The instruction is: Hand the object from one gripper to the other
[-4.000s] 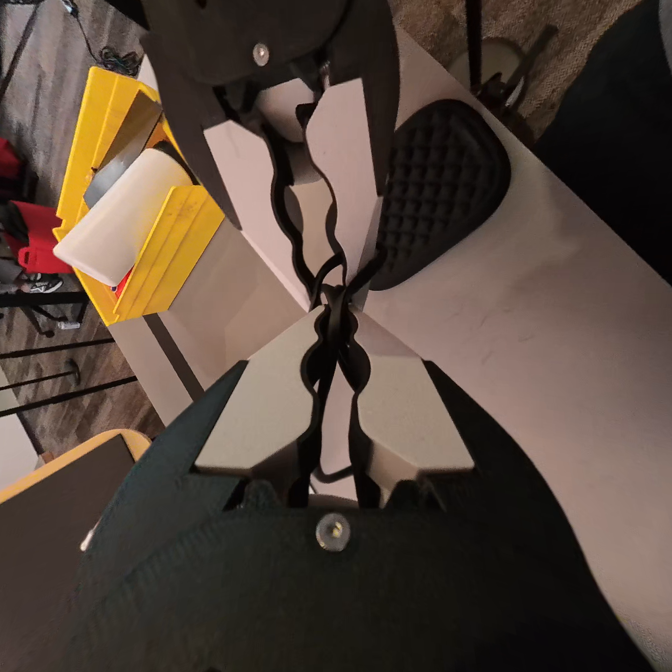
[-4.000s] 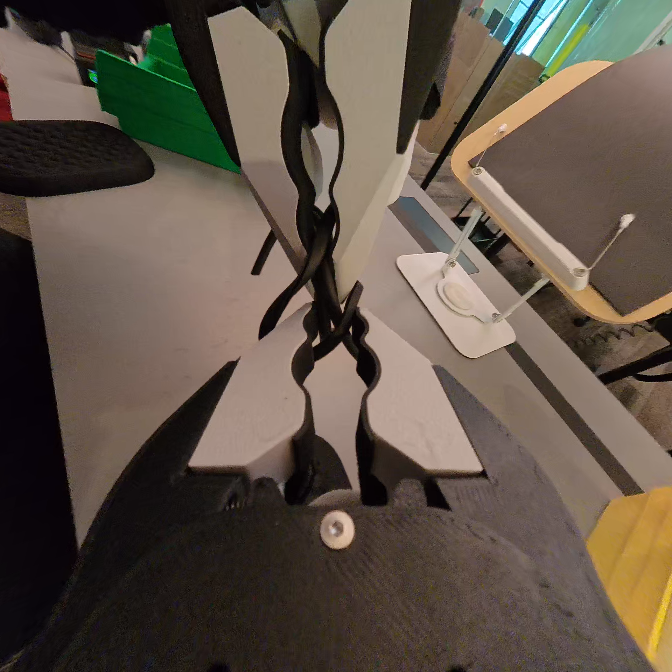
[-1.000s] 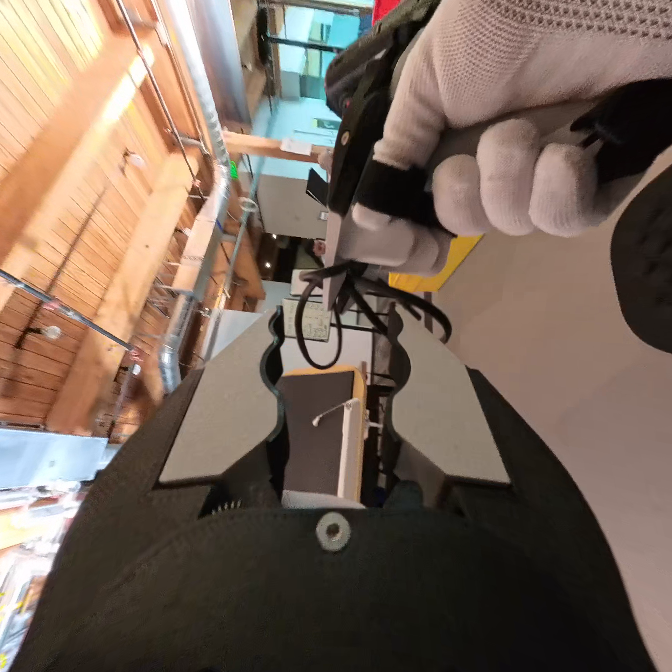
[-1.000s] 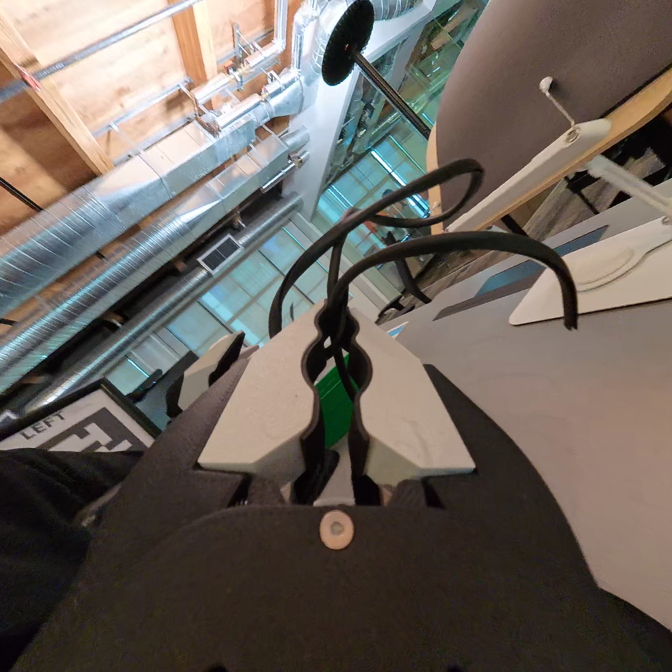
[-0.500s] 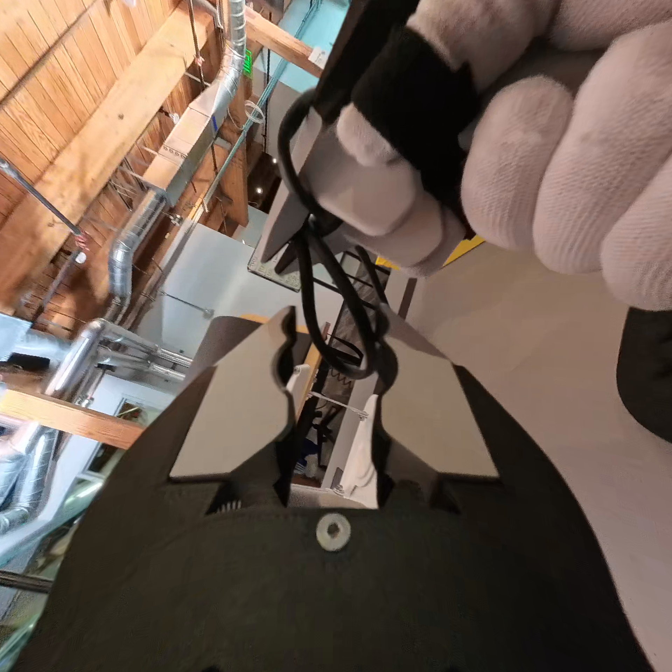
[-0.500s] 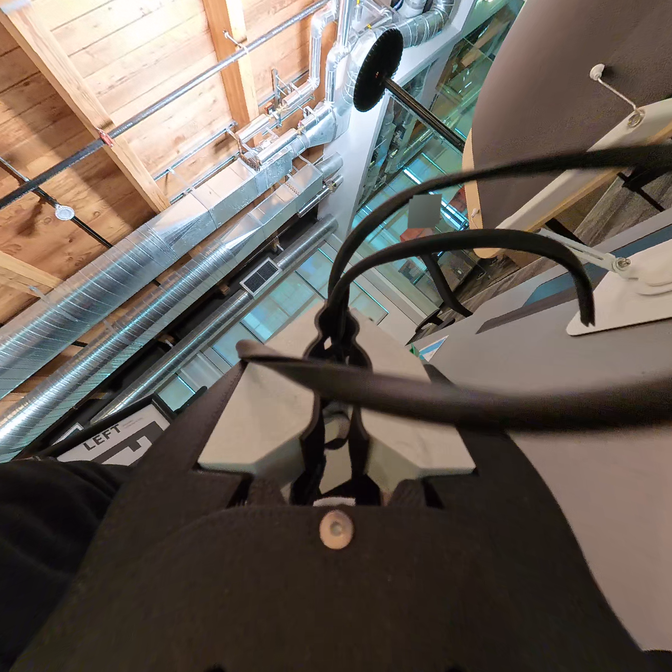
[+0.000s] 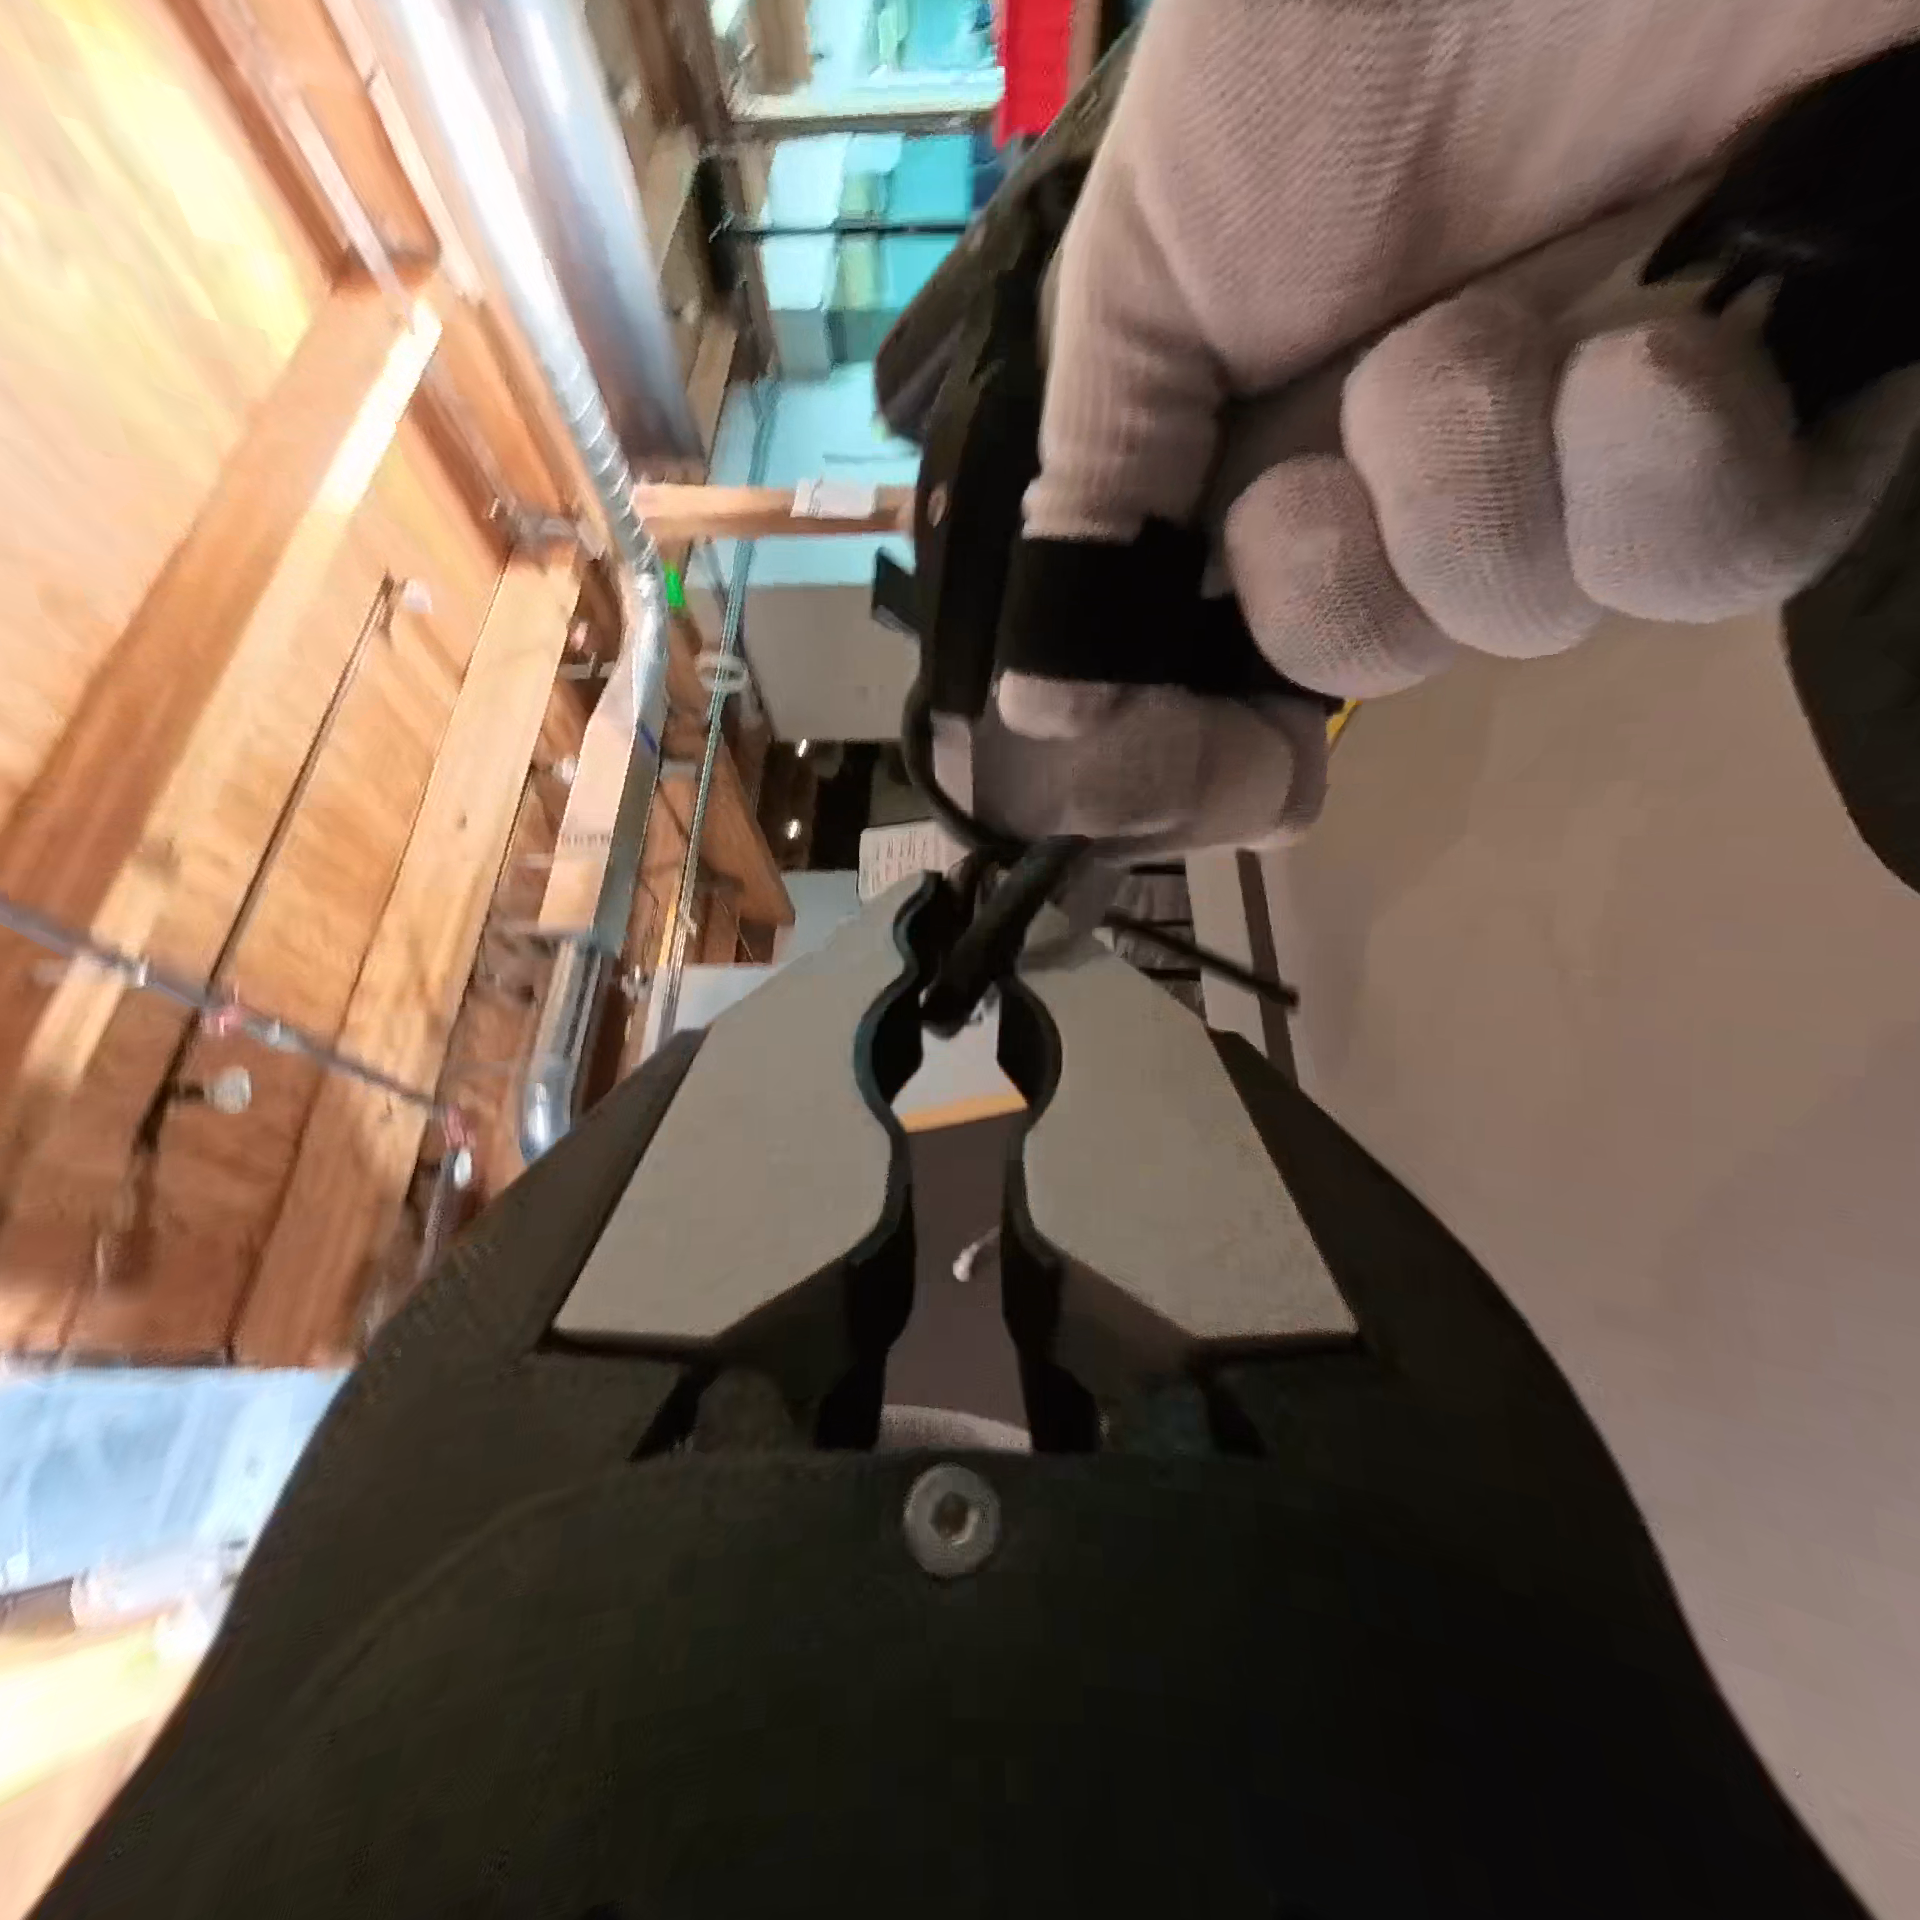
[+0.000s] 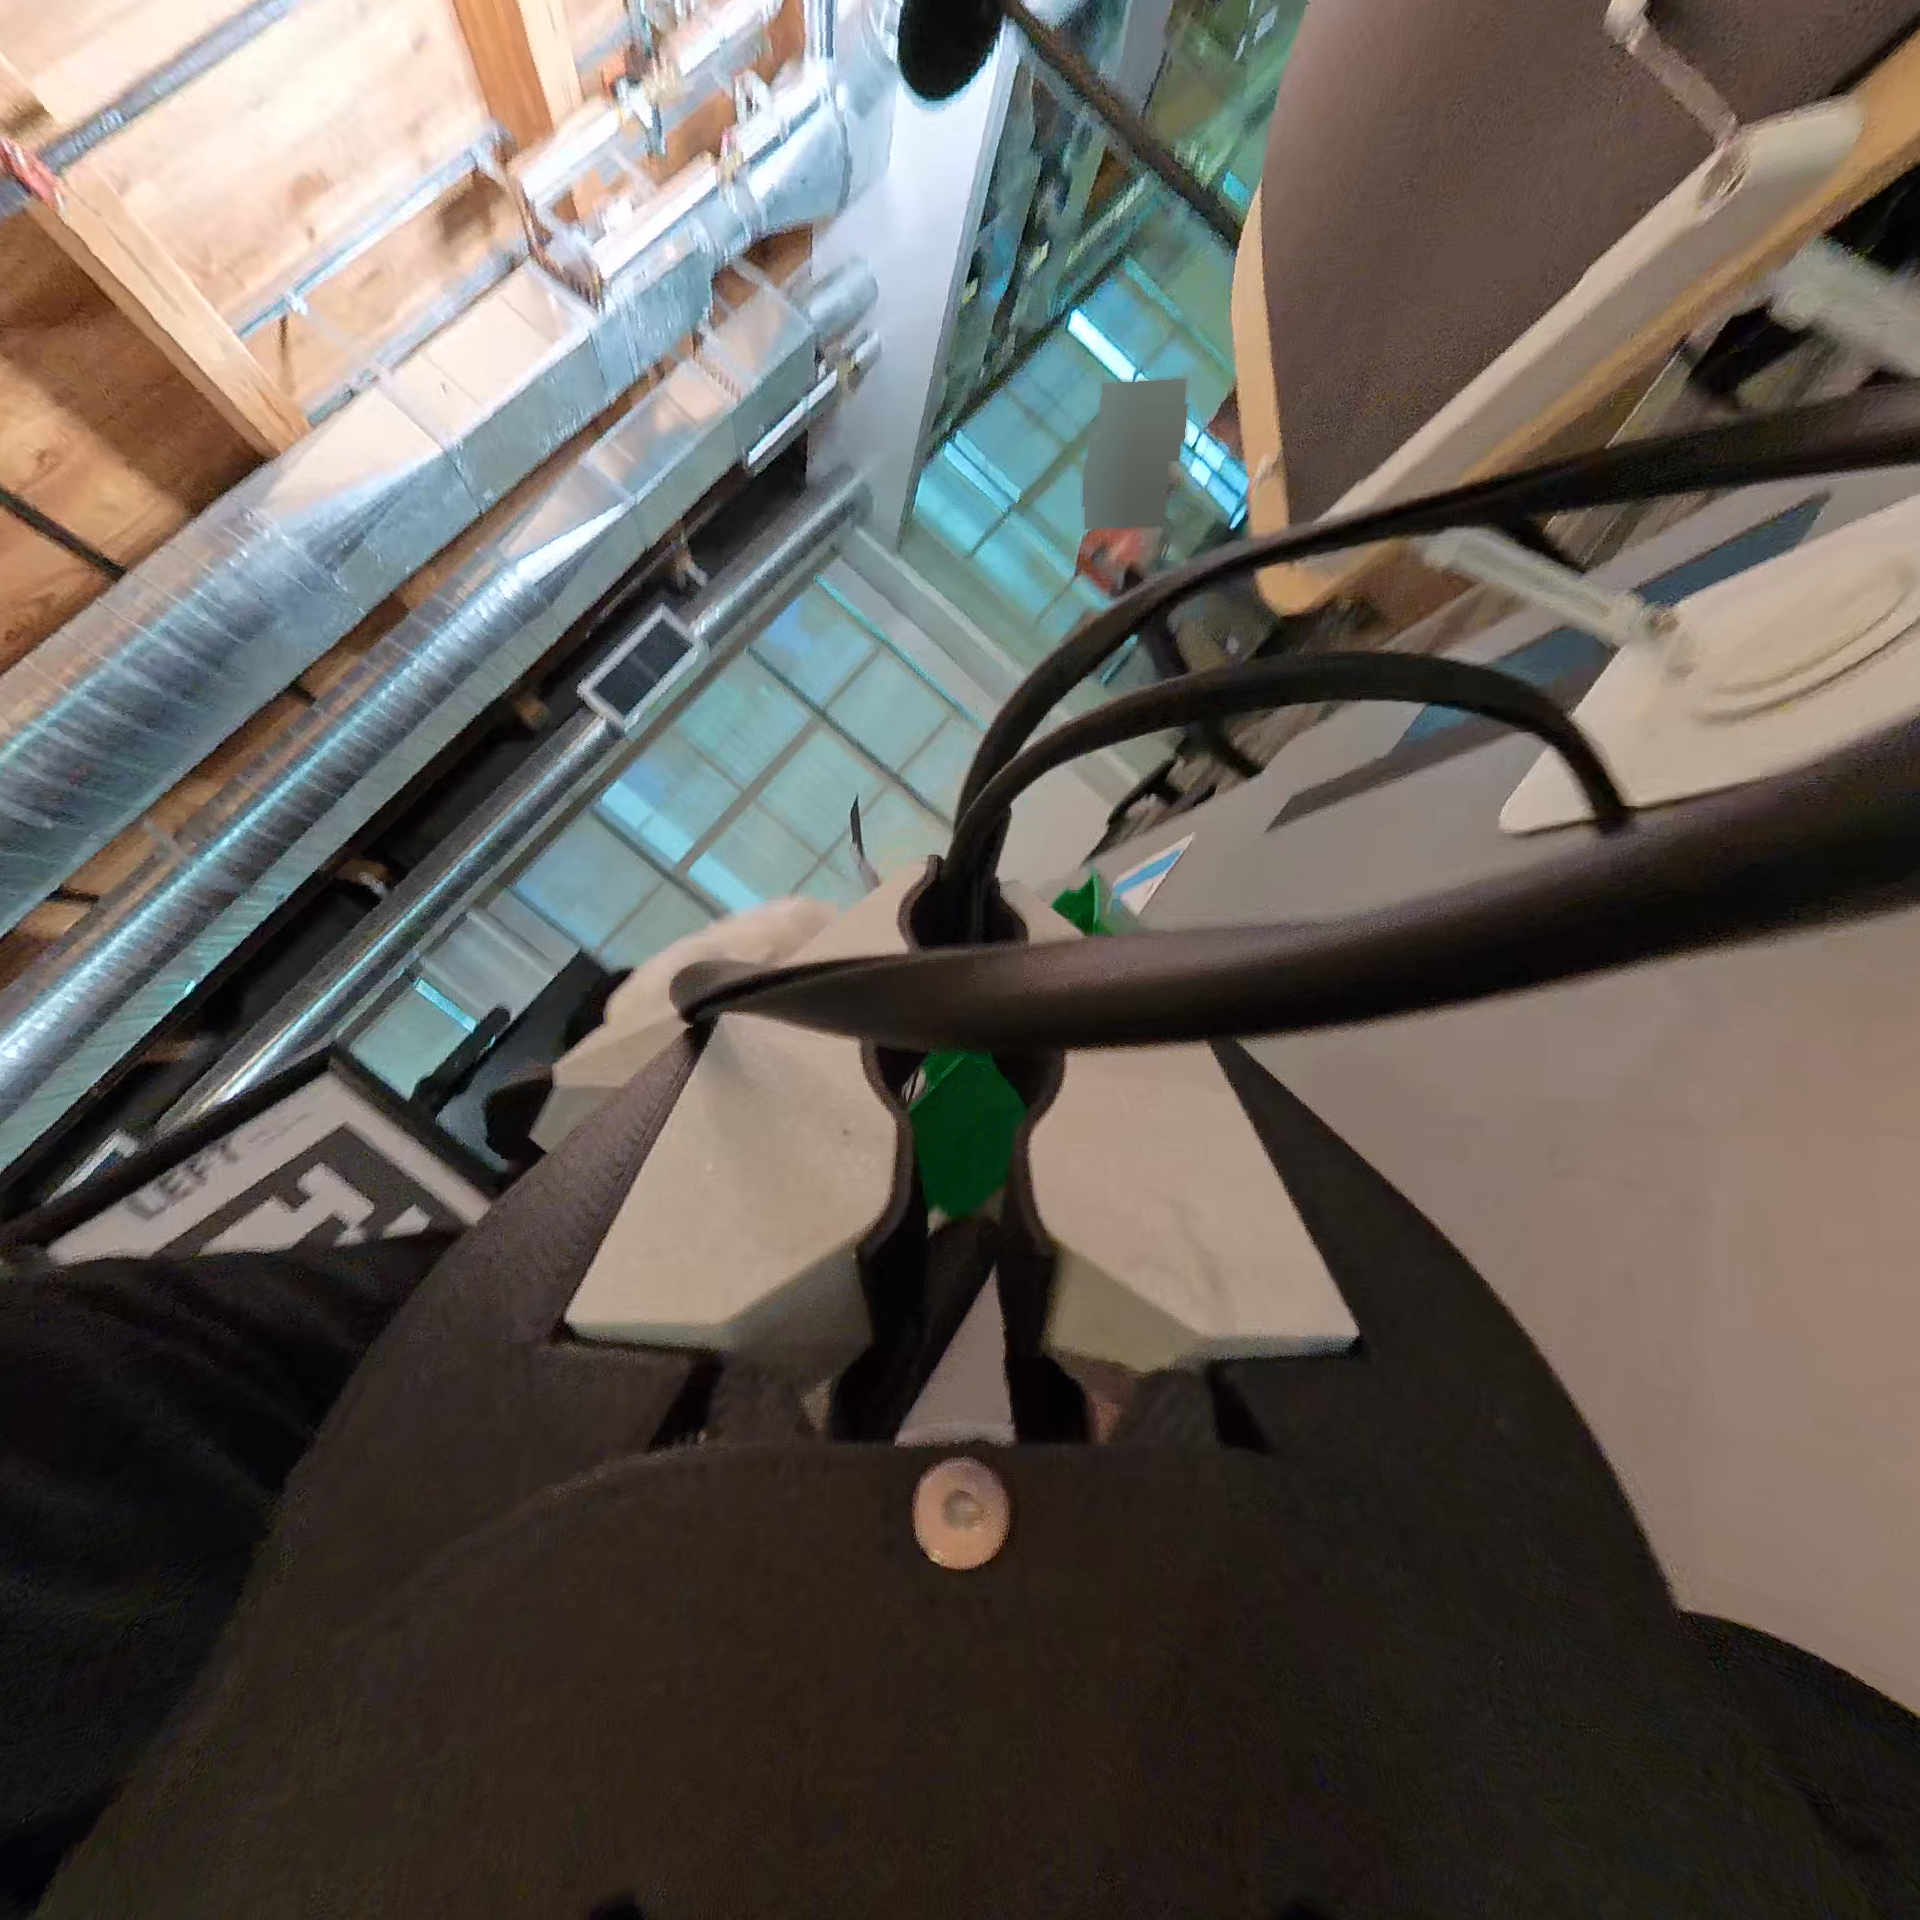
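Between the two claws hangs the black cord, its loops arching out over the grey worktop. Half a second ago the left claw stood wide with only one loop drooping between its fingers; its tips have since narrowed around the cord's bundle just below the right claw's tip, though a gap shows farther back between the fingers, and motion blur leaves it unclear whether the pinch is firm. The right claw was clamped on the cord then and remains so, tips pressed together on the strands, with one thick loop crossing in front of its fingers.

Beyond the cord, toward the far end of the worktop, a white stand base carries a tilted dark panel with a wooden rim; a green bin shows through the right claw's finger gap. Overhead run silver ducts under timber beams.

A white-gloved hand grips the right claw's handle from above the cord, knuckles toward the left camera.
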A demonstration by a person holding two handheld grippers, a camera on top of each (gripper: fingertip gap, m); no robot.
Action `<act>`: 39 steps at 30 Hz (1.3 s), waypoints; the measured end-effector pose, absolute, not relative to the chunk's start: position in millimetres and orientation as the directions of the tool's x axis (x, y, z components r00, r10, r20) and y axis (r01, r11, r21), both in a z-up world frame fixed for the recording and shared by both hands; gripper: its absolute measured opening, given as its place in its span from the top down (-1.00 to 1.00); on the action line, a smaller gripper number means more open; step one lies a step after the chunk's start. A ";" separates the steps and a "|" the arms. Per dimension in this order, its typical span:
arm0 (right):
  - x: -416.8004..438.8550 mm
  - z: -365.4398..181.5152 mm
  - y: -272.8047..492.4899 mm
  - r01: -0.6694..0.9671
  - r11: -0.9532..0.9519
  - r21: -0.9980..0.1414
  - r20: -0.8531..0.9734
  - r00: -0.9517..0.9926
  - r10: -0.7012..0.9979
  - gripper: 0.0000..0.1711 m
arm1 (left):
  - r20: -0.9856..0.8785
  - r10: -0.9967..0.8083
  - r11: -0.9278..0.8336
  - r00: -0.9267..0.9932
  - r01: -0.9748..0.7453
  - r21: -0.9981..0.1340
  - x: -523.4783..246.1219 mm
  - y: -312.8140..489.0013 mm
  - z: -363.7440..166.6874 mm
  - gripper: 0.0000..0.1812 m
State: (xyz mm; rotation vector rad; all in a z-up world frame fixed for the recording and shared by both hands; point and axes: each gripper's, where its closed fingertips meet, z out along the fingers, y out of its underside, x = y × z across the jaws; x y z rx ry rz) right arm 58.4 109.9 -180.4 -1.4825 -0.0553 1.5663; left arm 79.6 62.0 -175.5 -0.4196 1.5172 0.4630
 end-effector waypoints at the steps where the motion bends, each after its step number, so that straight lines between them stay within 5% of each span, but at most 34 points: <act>1: 52.6 -183.8 107.2 -0.547 -0.575 -0.608 -0.753 0.170 0.636 0.98 | -0.997 0.057 0.853 -0.054 -0.515 0.077 79.7 58.9 -175.8 0.95; 11: 30.1 -218.1 103.3 -0.374 -0.658 -0.654 -0.752 0.224 0.620 0.97 | -0.861 0.166 0.864 -0.481 -0.350 0.362 74.1 52.0 -197.9 0.51; 15: 21.9 -231.5 105.7 -0.301 -0.651 -0.697 -0.717 0.304 0.627 0.98 | -0.776 0.133 0.844 -0.617 -0.340 0.415 69.6 56.8 -220.7 0.55; 23: 29.4 -233.6 111.3 -0.306 -0.638 -0.706 -0.708 0.335 0.622 0.99 | -0.803 -0.037 0.844 -0.594 -0.450 0.293 74.0 65.3 -221.6 0.65; 26: 35.8 -224.9 112.7 -0.350 -0.635 -0.689 -0.725 0.298 0.621 0.98 | -0.830 -0.089 0.848 -0.550 -0.479 0.226 74.0 66.8 -222.5 1.00; 36: 39.2 -215.1 116.7 -0.346 -0.592 -0.727 -0.686 0.333 0.647 0.99 | -0.908 -0.053 0.839 -0.417 -0.511 0.186 81.6 67.8 -207.9 1.00; 39: 39.6 -216.8 115.7 -0.333 -0.587 -0.738 -0.674 0.348 0.651 0.98 | -0.934 -0.055 0.816 -0.352 -0.555 0.161 76.7 72.6 -202.6 0.81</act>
